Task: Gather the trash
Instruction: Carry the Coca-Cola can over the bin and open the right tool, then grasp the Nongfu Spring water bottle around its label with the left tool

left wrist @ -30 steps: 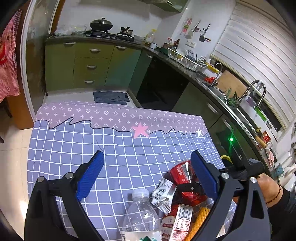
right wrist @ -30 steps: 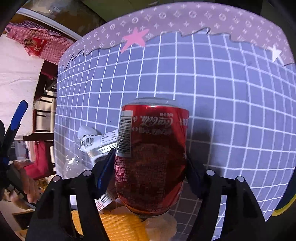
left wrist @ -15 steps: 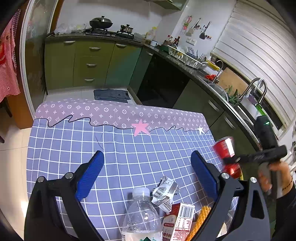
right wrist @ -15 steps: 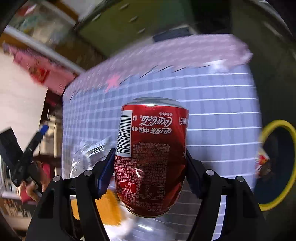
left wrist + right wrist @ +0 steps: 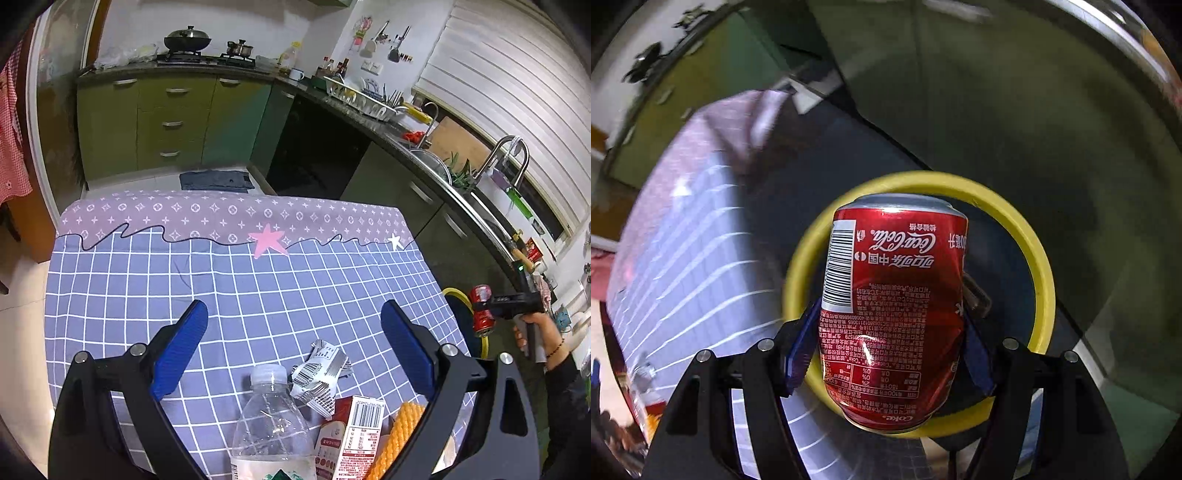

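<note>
My right gripper (image 5: 890, 350) is shut on a red cola can (image 5: 892, 306), held directly above the yellow-rimmed trash bin (image 5: 1043, 273) beside the table. In the left wrist view the same can (image 5: 482, 308) hangs in the right gripper (image 5: 484, 308) off the table's right edge, over the bin rim (image 5: 456, 295). My left gripper (image 5: 293, 347) stands open above the near part of the blue checked tablecloth (image 5: 184, 273). Below it lie a clear plastic bottle (image 5: 271, 421), a crumpled silver wrapper (image 5: 319, 373), a red-and-white carton (image 5: 351, 435) and an orange ridged item (image 5: 395, 439).
Green kitchen cabinets (image 5: 166, 122) and a dark counter with a sink (image 5: 443, 162) run behind and to the right of the table. A dark mat (image 5: 216, 181) lies on the floor beyond the table. Some trash lies inside the bin (image 5: 975, 291).
The right gripper lifted the can from the trash pile and swept it rightward off the table to above the yellow bin. The left gripper stayed in place, open.
</note>
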`<state>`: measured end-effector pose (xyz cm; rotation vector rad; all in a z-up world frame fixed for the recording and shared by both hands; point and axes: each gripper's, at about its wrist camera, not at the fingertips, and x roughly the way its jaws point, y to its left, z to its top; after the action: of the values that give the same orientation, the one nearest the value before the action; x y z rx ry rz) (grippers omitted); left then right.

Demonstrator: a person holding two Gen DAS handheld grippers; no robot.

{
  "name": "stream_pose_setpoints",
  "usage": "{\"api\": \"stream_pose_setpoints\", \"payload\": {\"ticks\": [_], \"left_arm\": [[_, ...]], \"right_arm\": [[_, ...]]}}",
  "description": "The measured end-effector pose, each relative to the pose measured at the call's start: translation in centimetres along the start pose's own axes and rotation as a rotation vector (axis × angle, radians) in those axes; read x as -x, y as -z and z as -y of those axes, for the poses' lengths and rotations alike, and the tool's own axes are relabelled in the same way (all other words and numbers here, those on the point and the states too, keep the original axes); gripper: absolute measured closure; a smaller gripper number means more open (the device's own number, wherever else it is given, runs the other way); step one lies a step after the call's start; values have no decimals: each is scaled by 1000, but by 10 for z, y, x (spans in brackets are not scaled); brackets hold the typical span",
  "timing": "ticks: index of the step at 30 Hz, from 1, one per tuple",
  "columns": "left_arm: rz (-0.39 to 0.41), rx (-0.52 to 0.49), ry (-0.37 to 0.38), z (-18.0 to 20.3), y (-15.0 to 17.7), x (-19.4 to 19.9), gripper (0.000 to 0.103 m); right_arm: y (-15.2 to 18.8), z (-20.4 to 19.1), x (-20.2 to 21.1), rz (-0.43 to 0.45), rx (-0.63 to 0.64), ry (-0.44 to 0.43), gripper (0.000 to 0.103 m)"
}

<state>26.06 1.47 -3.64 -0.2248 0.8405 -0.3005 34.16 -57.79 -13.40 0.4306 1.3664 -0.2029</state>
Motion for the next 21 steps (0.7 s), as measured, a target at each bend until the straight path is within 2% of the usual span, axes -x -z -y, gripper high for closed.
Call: {"api": "stream_pose_setpoints", "payload": {"ticks": [3, 4, 6, 12, 15, 21], "left_arm": [[-14, -4, -9, 1, 0, -4, 13], [-23, -8, -14, 1, 1, -6, 13], [-32, -16, -20, 3, 1, -8, 13], [-76, -24, -40, 7, 5, -17, 12], [-147, -52, -80, 8, 13, -23, 12], [-343, -39, -93, -5, 31, -23, 12]], "right_arm": [[-2, 12, -22, -25, -23, 15, 33], [-4, 16, -29, -33, -39, 19, 27], [-6, 19, -34, -33, -40, 33, 25], [-4, 19, -19, -7, 11, 56, 25], [11, 11, -9, 4, 35, 30, 25], [23, 7, -1, 2, 65, -7, 25]]}}
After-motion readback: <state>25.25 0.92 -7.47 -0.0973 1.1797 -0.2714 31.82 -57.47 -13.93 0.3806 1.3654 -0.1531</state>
